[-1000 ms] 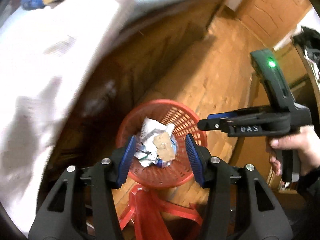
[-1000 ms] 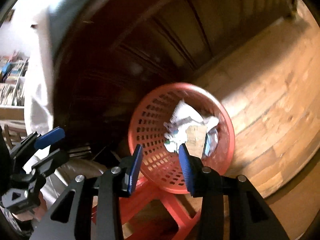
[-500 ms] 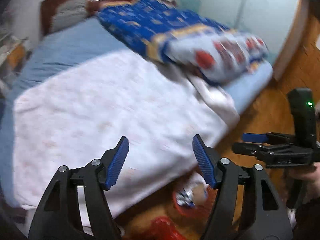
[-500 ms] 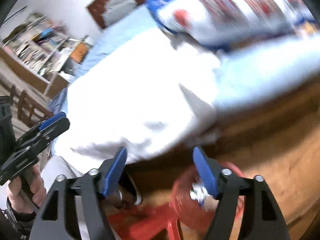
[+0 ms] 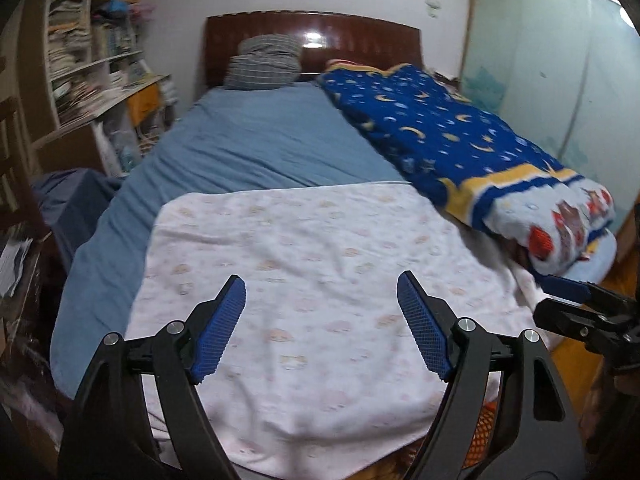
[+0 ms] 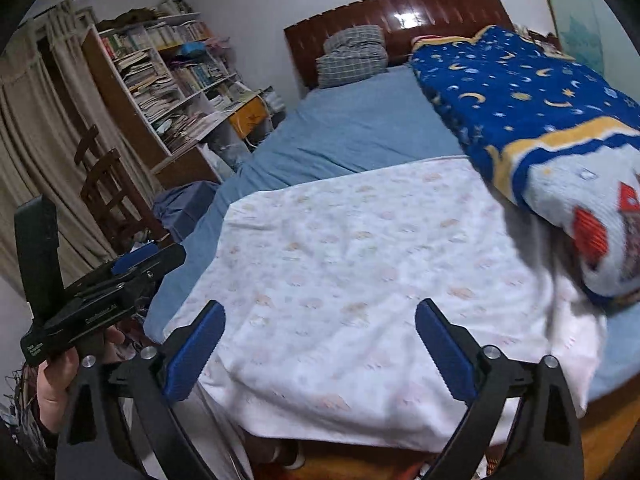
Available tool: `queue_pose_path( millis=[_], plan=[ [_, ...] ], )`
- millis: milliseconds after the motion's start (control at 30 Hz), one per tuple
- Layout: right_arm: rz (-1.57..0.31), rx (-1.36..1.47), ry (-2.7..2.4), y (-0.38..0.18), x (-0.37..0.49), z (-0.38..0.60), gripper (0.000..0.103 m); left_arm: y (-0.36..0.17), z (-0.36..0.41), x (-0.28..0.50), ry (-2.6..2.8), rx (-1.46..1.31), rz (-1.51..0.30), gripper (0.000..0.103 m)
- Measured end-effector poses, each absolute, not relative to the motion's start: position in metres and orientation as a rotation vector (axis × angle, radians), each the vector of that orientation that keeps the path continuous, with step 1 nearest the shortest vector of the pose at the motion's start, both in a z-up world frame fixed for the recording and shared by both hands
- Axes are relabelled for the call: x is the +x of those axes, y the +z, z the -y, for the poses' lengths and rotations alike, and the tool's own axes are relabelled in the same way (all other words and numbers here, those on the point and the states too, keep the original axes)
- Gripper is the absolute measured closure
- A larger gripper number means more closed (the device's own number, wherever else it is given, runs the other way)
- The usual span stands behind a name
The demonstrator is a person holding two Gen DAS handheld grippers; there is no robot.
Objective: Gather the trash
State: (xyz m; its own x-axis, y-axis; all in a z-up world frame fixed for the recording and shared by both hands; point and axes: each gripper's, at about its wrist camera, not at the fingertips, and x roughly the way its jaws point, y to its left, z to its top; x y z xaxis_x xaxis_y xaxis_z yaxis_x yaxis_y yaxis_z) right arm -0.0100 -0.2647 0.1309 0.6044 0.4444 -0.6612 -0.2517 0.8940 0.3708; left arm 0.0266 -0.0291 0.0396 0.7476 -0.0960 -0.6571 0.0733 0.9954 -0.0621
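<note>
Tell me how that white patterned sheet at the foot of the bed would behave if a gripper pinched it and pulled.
The white sheet would probably be floppy: it lies wrinkled and drapes over the bed's edge. It looks thin, so likely light. A pull would probably bunch and drag it across the blue sheet rather than lift it whole.

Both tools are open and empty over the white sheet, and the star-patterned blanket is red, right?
Not quite: the star-patterned blanket is blue, as the right wrist view shows. The left tool and right tool are open and empty over the white sheet.
</note>
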Motion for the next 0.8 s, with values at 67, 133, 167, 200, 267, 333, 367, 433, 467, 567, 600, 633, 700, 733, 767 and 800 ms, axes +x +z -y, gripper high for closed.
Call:
queue_pose_path(
  millis=[67,133,167,200,267,333,367,433,467,567,600,633,700,733,767,800],
  plan=[
    [-0.824,0.239,0.404,0.124,-0.006,0.252,0.007,0.035,0.022,0.03,-0.075,-0.039,-0.719,0.025],
    [-0.826,0.232,0.396,0.117,-0.001,0.246,0.007,0.027,0.016,0.032,-0.066,-0.044,-0.72,0.025],
    [-0.832,0.232,0.387,0.108,0.001,0.243,0.007,0.021,0.014,0.034,-0.064,-0.047,-0.725,0.025],
    [-0.834,0.234,0.383,0.104,0.003,0.242,0.007,0.017,0.012,0.035,-0.064,-0.052,-0.725,0.025],
    [-0.84,0.234,0.369,0.095,0.006,0.241,0.007,0.005,0.009,0.039,-0.056,-0.055,-0.739,0.025],
    [-0.842,0.222,0.354,0.088,0.008,0.239,0.007,-0.003,0.007,0.041,-0.053,-0.068,-0.751,0.025],
    [-0.843,0.216,0.346,0.084,0.01,0.239,0.007,-0.006,0.006,0.042,-0.05,-0.072,-0.755,0.025],
    [-0.848,0.218,0.347,0.079,0.012,0.239,0.007,-0.01,0.006,0.042,-0.046,-0.076,-0.753,0.025],
    [-0.852,0.219,0.347,0.075,0.014,0.239,0.007,-0.012,0.005,0.042,-0.042,-0.079,-0.758,0.024],
    [-0.864,0.217,0.353,0.068,0.017,0.238,0.007,-0.017,0.003,0.045,-0.019,-0.08,-0.778,0.019],
    [-0.867,0.215,0.355,0.067,0.018,0.237,0.007,-0.019,0.002,0.046,-0.009,-0.079,-0.781,0.018],
    [-0.87,0.213,0.358,0.065,0.019,0.236,0.007,-0.02,0.0,0.047,-0.004,-0.083,-0.785,0.013],
    [-0.875,0.211,0.365,0.062,0.021,0.234,0.007,-0.023,-0.004,0.048,-0.003,-0.118,-0.79,0.009],
    [-0.875,0.21,0.365,0.063,0.021,0.232,0.007,-0.024,-0.005,0.049,-0.007,-0.124,-0.79,0.009],
    [-0.876,0.208,0.368,0.062,0.021,0.231,0.007,-0.025,-0.005,0.05,-0.011,-0.124,-0.789,0.009],
    [-0.878,0.207,0.37,0.061,0.021,0.23,0.007,-0.026,-0.004,0.05,-0.004,-0.111,-0.788,0.009]
  ],
)
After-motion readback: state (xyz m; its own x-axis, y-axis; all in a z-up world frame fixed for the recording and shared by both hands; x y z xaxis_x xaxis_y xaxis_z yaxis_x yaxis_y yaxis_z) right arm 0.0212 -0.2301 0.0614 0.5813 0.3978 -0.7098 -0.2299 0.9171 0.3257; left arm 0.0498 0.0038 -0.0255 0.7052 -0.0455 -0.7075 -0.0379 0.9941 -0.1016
